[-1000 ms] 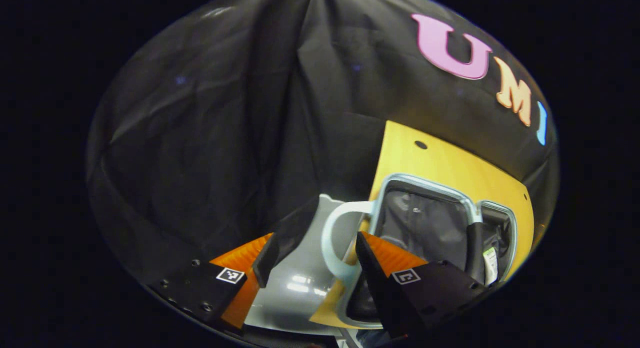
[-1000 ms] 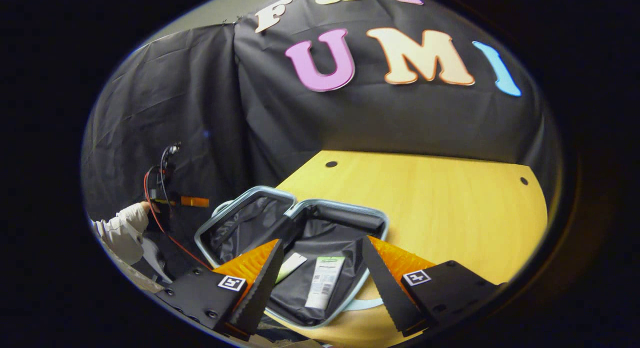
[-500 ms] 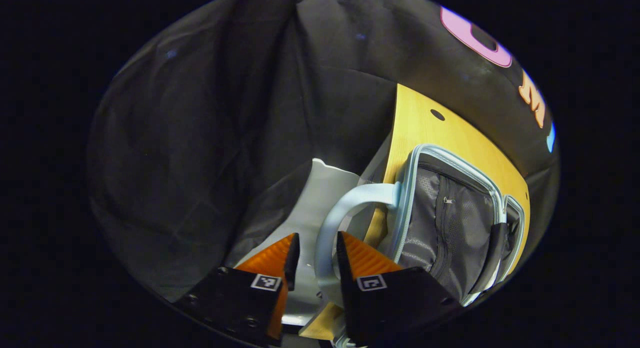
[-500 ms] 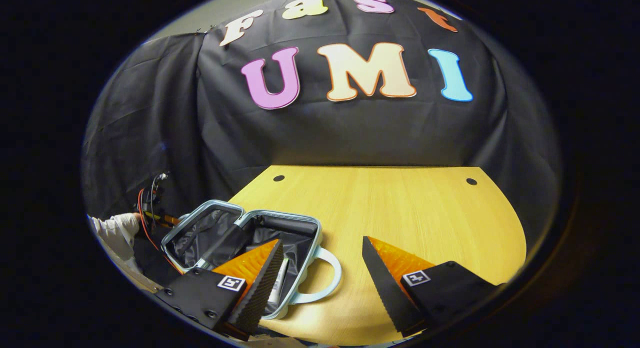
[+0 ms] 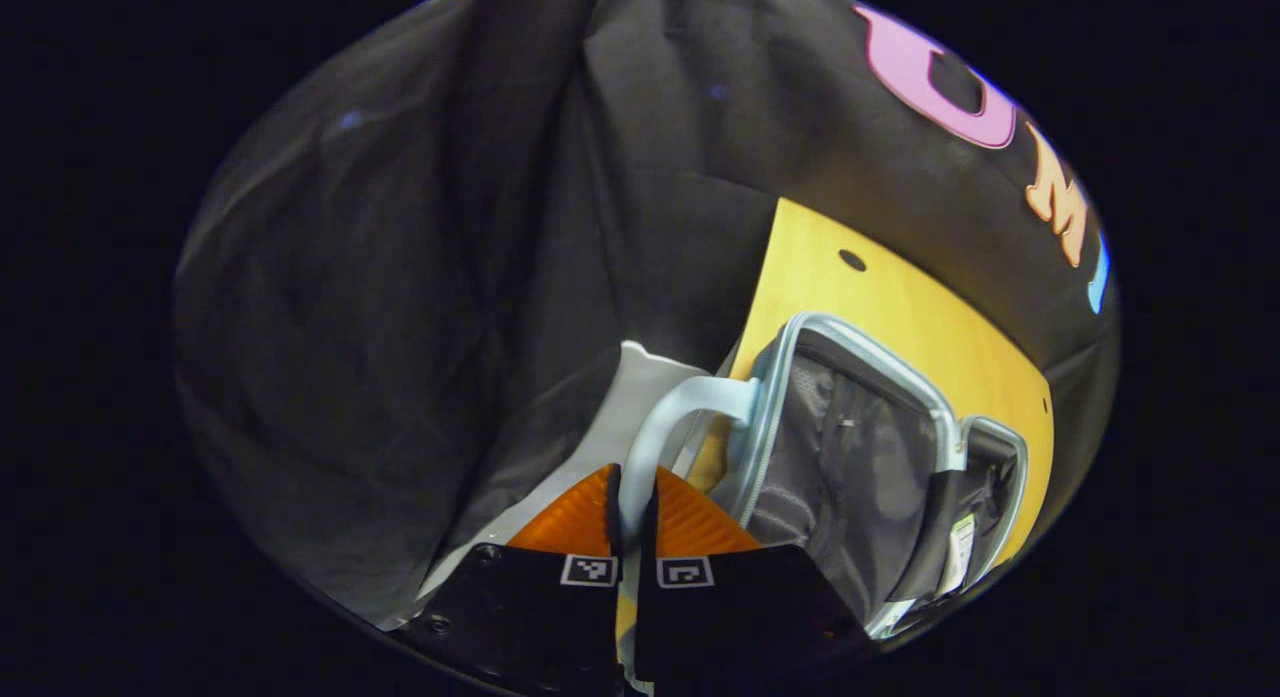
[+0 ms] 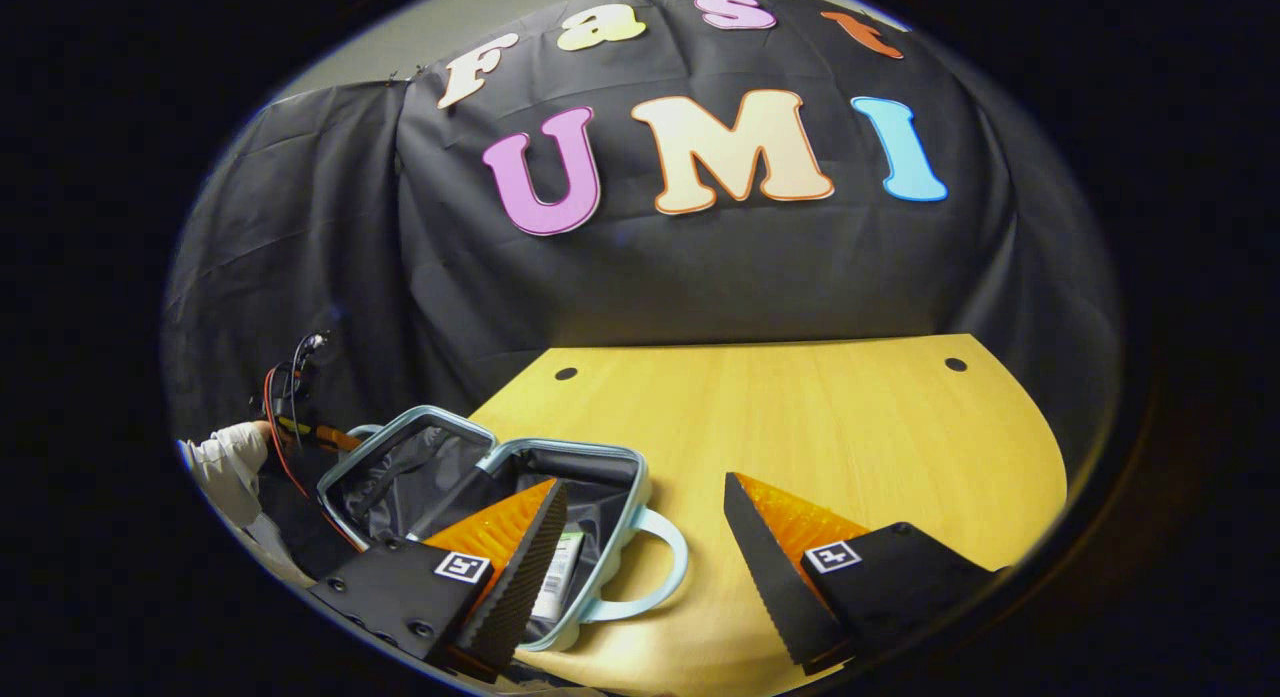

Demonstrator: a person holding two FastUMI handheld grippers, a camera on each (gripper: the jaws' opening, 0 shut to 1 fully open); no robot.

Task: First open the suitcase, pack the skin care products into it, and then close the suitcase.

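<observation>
The light-blue suitcase lies open at the left edge of the wooden table, its dark lining showing. A skin care tube lies in the right half; in the left gripper view the tube shows in the far half. My left gripper is shut on the lid's pale handle, and the lid is tilted up off the table. My right gripper hangs open over the table, just right of the case, near its other handle, holding nothing.
A person's sleeve with red and black cables shows at the table's left in the right gripper view. A grey-white surface lies below the table edge. Two holes mark the table's back corners.
My left gripper has gone from wide open to shut on the lid's handle. The right gripper has drawn back to the right of the case and stays open.
</observation>
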